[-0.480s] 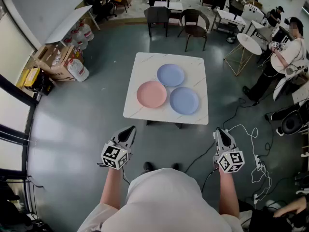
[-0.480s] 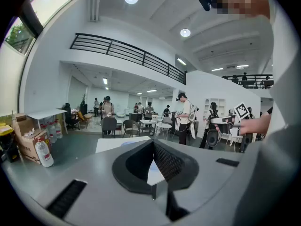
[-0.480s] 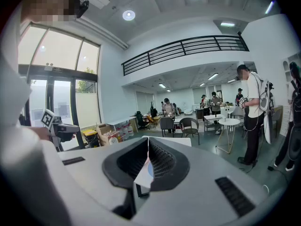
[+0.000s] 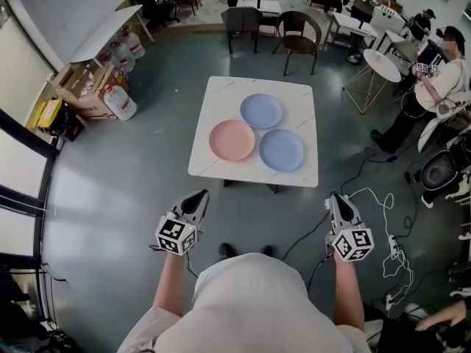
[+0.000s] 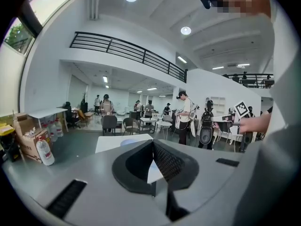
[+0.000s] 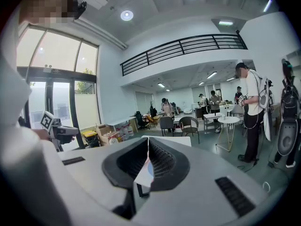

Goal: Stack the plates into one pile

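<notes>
Well beyond my closed, empty left tool and right tool, a pink plate and blue plates lie unstacked on the worktop.

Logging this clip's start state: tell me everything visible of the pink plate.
The pink plate is round, plain and matte, plastic by its look, with a shallow raised rim. Empty, it lies flat and right way up on the left part of the white table. Its rim comes close to the far blue plate and the near blue plate; whether they touch I cannot tell. Nothing holds it.
</notes>
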The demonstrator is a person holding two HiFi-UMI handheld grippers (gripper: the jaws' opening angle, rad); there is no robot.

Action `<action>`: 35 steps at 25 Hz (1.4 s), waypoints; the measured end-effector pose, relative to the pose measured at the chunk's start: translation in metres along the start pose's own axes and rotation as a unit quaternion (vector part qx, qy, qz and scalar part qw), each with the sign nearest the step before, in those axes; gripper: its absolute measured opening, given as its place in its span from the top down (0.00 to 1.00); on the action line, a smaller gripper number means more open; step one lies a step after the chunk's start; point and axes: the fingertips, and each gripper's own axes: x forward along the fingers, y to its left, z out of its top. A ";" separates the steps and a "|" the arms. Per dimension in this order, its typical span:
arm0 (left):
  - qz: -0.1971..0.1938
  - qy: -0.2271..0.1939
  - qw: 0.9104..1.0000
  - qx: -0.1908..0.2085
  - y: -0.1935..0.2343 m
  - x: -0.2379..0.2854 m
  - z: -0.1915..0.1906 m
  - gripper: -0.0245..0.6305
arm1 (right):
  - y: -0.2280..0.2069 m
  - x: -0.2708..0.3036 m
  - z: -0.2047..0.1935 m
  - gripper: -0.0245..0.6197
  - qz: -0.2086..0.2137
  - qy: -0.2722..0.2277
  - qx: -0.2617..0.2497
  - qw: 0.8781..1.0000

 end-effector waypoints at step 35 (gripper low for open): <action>0.062 0.004 0.997 -0.051 -0.087 0.041 -0.012 0.94 | -0.091 0.000 -0.010 0.92 0.053 0.011 0.002 0.999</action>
